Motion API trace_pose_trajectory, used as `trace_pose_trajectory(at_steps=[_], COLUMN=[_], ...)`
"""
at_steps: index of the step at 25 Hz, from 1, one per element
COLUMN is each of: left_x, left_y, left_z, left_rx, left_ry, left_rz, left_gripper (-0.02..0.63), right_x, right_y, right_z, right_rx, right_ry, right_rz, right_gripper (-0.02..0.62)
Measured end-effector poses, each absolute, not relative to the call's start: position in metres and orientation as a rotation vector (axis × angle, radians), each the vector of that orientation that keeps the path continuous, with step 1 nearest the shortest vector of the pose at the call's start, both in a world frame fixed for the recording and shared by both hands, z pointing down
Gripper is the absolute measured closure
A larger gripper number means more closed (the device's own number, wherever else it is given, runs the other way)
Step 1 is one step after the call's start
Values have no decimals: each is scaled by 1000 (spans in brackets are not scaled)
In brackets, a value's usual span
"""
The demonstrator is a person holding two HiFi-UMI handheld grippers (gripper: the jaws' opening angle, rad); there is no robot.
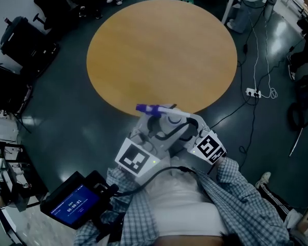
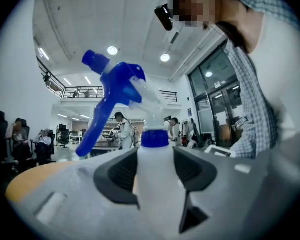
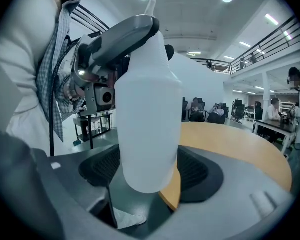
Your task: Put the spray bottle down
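Closest in, the person's checked shirt (image 1: 249, 201) is filling the bottom of the head view, and both marker cubes are sitting just ahead of it, on the near side of the round wooden worktop (image 1: 161, 50). Between them the spray bottle (image 1: 168, 120) is hanging in the air at the worktop's near rim, with its blue trigger head (image 1: 151, 108) pointing along that rim. From the head view it is hard to tell whether the bottle's base is over the wood or just short of it.

Seen in its own view, the left gripper (image 2: 155, 170) is clamping the bottle's white neck (image 2: 155, 184) just under the blue collar, with both dark pads pressing on it. The right gripper (image 3: 149, 165) is gripping the wide white body (image 3: 147, 109) lower down, its jaws spread wide and a ribbed pad bearing on either side. Behind the body, the worktop's curved edge is showing.
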State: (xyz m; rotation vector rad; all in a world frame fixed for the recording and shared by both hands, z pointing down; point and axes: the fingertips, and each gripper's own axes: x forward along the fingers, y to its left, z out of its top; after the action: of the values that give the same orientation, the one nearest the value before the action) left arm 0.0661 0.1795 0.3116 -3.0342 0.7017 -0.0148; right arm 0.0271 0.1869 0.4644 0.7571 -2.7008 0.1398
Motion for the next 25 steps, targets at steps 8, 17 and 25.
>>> trace_pose_trajectory(at_steps=[8, 17, 25], left_x=[57, 50, 68], left_y=[101, 20, -65], left_z=[315, 326, 355], left_rx=[-2991, -3050, -3046], left_ry=[673, 631, 730], left_rz=[-7, 21, -26], left_gripper=[393, 394, 396], right_x=[18, 16, 33], right_y=[100, 16, -65], right_z=[469, 481, 511], right_rx=[749, 752, 646], right_ry=[-2707, -2664, -2647], right_rz=[77, 60, 62], right_gripper=[239, 239, 238])
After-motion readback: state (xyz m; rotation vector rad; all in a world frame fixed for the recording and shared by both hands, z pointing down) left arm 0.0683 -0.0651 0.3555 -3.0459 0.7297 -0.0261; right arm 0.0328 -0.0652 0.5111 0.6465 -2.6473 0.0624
